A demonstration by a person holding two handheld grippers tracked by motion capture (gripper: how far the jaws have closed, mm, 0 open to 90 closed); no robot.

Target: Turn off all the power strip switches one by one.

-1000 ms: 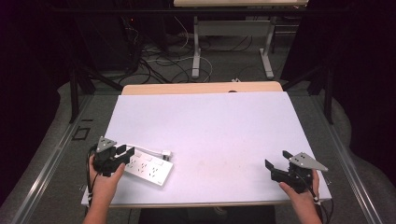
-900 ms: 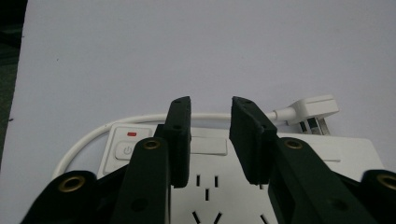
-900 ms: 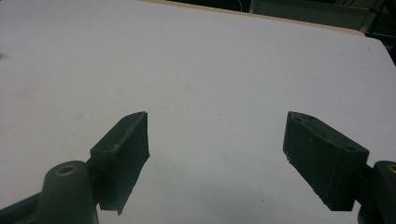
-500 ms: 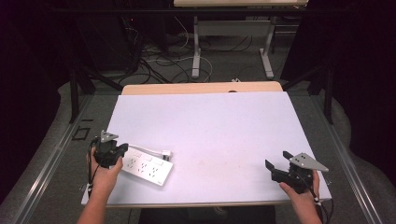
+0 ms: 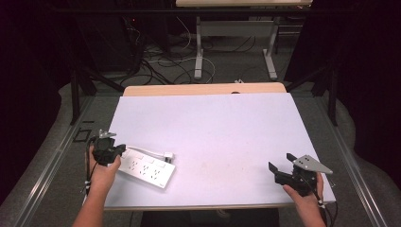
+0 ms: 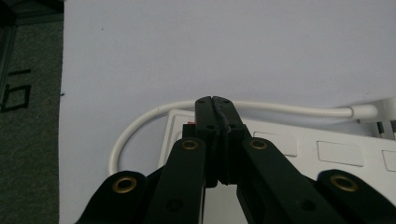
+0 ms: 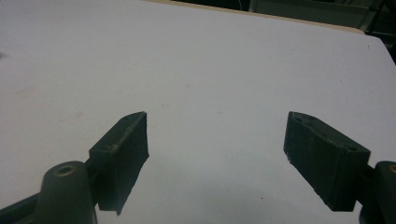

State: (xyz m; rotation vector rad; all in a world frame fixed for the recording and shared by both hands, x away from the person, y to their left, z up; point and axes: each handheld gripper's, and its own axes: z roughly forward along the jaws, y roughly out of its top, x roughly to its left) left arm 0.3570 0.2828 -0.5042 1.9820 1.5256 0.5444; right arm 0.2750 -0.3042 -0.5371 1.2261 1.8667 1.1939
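A white power strip (image 5: 146, 169) with several sockets lies flat near the table's front left corner. Its white cable (image 6: 140, 123) loops around the strip's end and runs along its far side to a plug (image 5: 168, 154). My left gripper (image 5: 122, 149) hovers over the strip's left end, held by a hand. In the left gripper view its jaws (image 6: 214, 100) are pressed together above the strip (image 6: 327, 154), with nothing between them. My right gripper (image 5: 281, 161) rests at the front right of the table, and its jaws (image 7: 217, 154) stand wide open over bare surface.
The white tabletop (image 5: 213, 127) has a wooden strip along its far edge. A grey floor with a metal rail (image 5: 56, 156) runs along the left side. Behind the table stand another table's legs (image 5: 198, 52) and tangled floor cables (image 5: 156, 61).
The left gripper's jaws have gone from partly open to shut. The left hand has shifted a little to the left and away over the strip's end. The right gripper has kept still.
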